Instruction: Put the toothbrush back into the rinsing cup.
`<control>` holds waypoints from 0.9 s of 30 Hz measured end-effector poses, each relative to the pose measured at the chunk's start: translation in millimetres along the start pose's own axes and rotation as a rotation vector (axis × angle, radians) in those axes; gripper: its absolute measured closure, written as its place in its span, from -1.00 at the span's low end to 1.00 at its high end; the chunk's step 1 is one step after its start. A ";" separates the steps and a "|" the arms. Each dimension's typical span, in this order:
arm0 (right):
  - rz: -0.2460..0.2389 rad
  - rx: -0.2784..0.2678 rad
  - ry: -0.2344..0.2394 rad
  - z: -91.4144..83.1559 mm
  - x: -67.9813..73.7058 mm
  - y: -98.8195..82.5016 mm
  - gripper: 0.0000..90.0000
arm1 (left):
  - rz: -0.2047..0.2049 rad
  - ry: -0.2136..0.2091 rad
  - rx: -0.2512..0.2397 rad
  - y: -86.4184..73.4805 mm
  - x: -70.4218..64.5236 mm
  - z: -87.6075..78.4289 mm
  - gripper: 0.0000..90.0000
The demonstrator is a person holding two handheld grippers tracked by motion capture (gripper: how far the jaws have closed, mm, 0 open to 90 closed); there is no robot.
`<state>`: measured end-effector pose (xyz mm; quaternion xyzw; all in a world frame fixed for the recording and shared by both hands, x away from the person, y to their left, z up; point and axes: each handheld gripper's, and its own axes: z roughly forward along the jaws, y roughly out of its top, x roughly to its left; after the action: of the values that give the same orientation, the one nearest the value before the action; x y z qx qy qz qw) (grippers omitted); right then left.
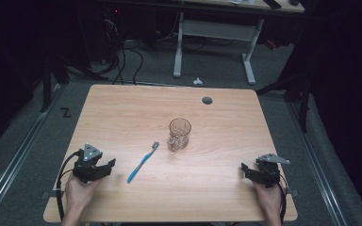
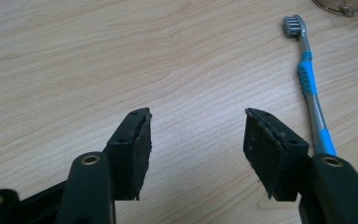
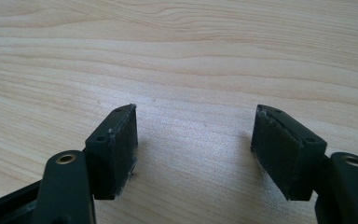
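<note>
Toothbrush point(image 1: 143, 162): blue and grey, lying flat on the wooden table point(image 1: 122, 108), handle end toward the person, bristled head angled away toward the glass mug. Nearest item to the left gripper; untouched.

Item 1, left gripper point(image 1: 108, 165): near edge of table, left side, held in a hand. Jaws stand wide with nothing between them, bare wood under the pads. In the left gripper view the toothbrush point(image 2: 310, 84) lies off to the right of the jaws, just beside the right-hand pad but apart from it.

Item 2, right gripper point(image 1: 245, 170): near edge, right side, well apart from the toothbrush. Jaws wide, empty; the right gripper view gives plain tabletop point(image 3: 177, 56) between the pads.

Item 3, glass mug point(image 1: 179, 134): clear, upright, mid-table, just beyond the brush head, not touching it.

Item 4, round grommet hole point(image 1: 207, 100): far side of the table, beyond the mug.

Risks, as judged: the handle is thin and lies flush on the wood, so a closing jaw may skid over it or flick it aside. A grip near the far end could let the brush pivot and droop. A push along its length would drive the head into the mug, which may slide or tip.
</note>
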<state>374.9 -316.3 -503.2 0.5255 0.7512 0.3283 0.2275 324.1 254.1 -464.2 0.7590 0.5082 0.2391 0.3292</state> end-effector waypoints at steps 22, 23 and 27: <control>-0.002 0.000 0.003 0.0 0.1 0.0 -0.30 | 0.049 -0.120 0.055 19.6 -30.5 -1.7 0.03; -0.002 0.000 0.003 0.0 0.1 0.0 -0.30 | 0.049 -0.120 0.055 19.6 -30.5 -1.7 0.03; -0.002 0.000 0.005 0.0 0.3 0.0 -0.30 | 0.060 -0.131 0.071 23.0 -35.6 2.1 0.02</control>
<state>374.9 -316.0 -503.2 0.5239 0.7523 0.3293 0.2261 326.5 214.3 -449.6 0.7992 0.4708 0.1806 0.3272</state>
